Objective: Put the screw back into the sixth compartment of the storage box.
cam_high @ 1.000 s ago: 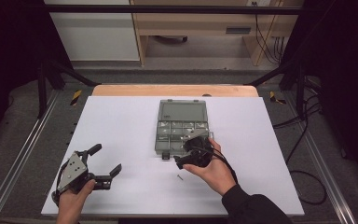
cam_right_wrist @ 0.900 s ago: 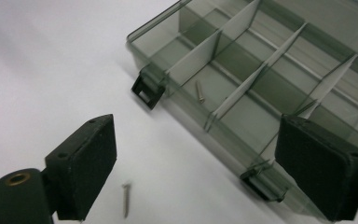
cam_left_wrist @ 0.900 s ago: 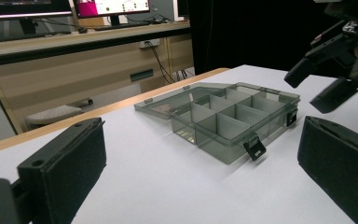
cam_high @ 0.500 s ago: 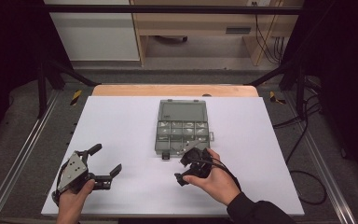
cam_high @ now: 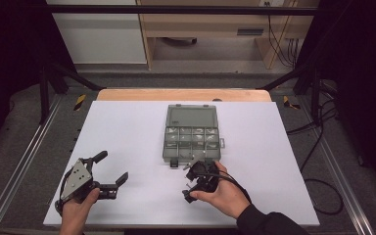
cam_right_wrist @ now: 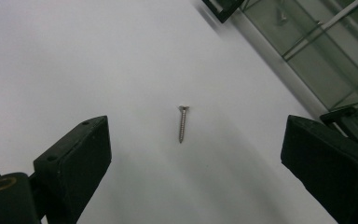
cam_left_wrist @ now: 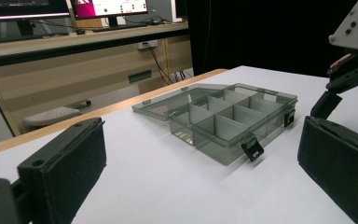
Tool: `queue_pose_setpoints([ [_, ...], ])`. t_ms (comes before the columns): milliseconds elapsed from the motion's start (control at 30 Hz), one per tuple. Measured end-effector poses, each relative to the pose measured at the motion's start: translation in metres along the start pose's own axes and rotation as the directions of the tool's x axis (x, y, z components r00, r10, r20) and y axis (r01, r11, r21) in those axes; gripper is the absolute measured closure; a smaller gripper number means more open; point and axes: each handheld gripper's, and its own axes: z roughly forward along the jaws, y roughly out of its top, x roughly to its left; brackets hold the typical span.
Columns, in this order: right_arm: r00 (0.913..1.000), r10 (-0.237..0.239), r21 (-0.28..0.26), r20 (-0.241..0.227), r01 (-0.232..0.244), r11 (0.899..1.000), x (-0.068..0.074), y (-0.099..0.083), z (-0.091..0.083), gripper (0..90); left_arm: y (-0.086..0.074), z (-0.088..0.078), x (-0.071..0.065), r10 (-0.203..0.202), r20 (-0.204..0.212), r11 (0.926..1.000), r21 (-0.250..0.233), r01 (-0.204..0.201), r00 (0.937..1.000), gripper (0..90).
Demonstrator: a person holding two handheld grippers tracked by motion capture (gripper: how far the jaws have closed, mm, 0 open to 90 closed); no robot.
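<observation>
A small silver screw [cam_right_wrist: 182, 123] lies flat on the white table, in the gap between my right gripper's [cam_right_wrist: 198, 137] black jaws. Those jaws have just been opening and stand wide, touching nothing. The same right gripper [cam_high: 188, 182] sits just in front of the grey compartment box [cam_high: 192, 132], whose lid lies open behind it. My left gripper [cam_high: 111, 167] rests open near the table's front left, its jaws [cam_left_wrist: 200, 140] aimed at the box [cam_left_wrist: 223, 116] from a distance.
The white table [cam_high: 127, 127] has free room left of the box. The box's black latches [cam_left_wrist: 252, 150] hang at its near wall. A wooden desk and cables stand beyond the table's far edge.
My right gripper has drawn back from the box's front edge toward the person and sunk a little, and its jaws look wider. The left gripper has stayed where it was.
</observation>
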Motion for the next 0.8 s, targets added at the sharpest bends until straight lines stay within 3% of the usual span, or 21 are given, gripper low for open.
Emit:
queue_pose_setpoints([
  [467,0.9998,-0.007,0.015,-0.018,0.008,1.000,0.002,-0.002,0.013,12.3,0.000,0.001,0.001,-0.002,-0.001,1.0000,-0.004,0.002,1.0000,0.9],
  [567,0.9996,-0.019,0.008,-0.020,0.019,1.000,-0.001,0.000,0.016,17.4,0.000,0.001,0.001,-0.001,0.002,1.0000,-0.005,0.001,1.0000,0.9],
  [800,0.9999,-0.012,-0.011,-0.010,0.012,1.000,-0.004,0.003,0.013,39.5,0.000,0.000,0.002,-0.010,0.002,0.9998,-0.014,0.010,0.9999,0.9],
])
